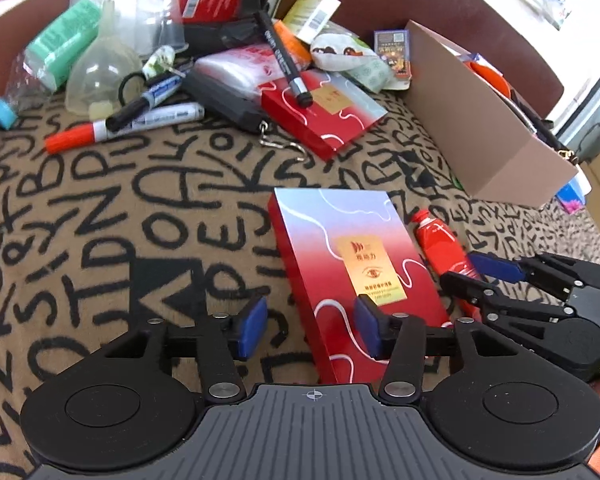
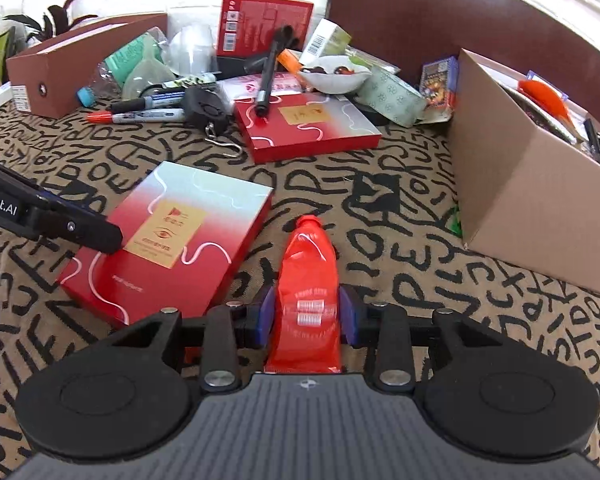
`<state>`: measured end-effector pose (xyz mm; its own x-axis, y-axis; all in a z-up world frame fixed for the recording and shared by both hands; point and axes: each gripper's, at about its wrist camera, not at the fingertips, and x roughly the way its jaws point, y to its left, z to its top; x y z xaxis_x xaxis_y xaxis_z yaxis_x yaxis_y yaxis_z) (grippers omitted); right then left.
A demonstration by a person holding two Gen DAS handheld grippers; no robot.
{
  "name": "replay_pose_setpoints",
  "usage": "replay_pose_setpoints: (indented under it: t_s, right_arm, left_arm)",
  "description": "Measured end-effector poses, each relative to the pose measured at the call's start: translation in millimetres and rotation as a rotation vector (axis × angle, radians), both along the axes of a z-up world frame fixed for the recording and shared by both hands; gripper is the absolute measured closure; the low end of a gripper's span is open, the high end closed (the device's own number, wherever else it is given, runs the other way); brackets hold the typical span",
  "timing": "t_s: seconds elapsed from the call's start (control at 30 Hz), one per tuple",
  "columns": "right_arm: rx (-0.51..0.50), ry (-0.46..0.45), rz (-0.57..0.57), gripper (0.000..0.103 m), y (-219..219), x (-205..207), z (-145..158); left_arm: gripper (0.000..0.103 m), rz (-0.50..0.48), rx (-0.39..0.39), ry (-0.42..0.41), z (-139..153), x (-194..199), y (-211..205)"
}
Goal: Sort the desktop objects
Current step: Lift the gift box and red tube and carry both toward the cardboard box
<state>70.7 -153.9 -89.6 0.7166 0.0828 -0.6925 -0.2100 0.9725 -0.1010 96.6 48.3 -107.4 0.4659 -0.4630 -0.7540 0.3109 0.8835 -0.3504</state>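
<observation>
A flat red and silver box (image 1: 356, 264) lies on the lettered cloth right in front of my left gripper (image 1: 310, 330). That gripper stands open: its right pad (image 1: 367, 330) hovers over the box's near end and its left pad is over bare cloth. Just right of the box, a red tube (image 2: 308, 280) points away from me, its cap toward the pile. My right gripper (image 2: 308, 316) is shut on the tube's lower half, a blue pad pressing each side. In the left wrist view the right gripper (image 1: 460, 270) shows at the right edge, around the tube (image 1: 440, 244).
An open cardboard box (image 2: 532, 216) with items stands at the right, a brown box (image 2: 60, 76) at the far left. A second red box (image 2: 308, 128), markers (image 2: 148, 116), a black fan and a pile of packets crowd the far side.
</observation>
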Motion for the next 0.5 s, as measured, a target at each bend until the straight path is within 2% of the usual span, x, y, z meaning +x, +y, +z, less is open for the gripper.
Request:
replay_pose_setpoints:
  t_s: [0.3, 0.33, 0.4, 0.5]
  right_arm:
    - [0.060, 0.044, -0.025, 0.062, -13.8, 5.4, -2.9]
    - [0.078, 0.059, -0.026, 0.061, -14.9, 8.3, -5.8]
    - [0.104, 0.060, -0.035, 0.064, -15.8, 10.9, -6.4]
    - [0.141, 0.059, -0.018, 0.065, -13.5, 6.7, -2.1]
  left_arm:
    - [0.042, -0.024, -0.003, 0.004, -1.4, 2.2, -7.5]
    - [0.046, -0.027, -0.010, 0.007, -1.9, 2.9, -9.2]
    - [0.060, -0.043, -0.014, 0.006, -2.0, 2.8, -14.6]
    - [0.065, -0.063, -0.014, 0.002, -1.8, 1.0, -18.7]
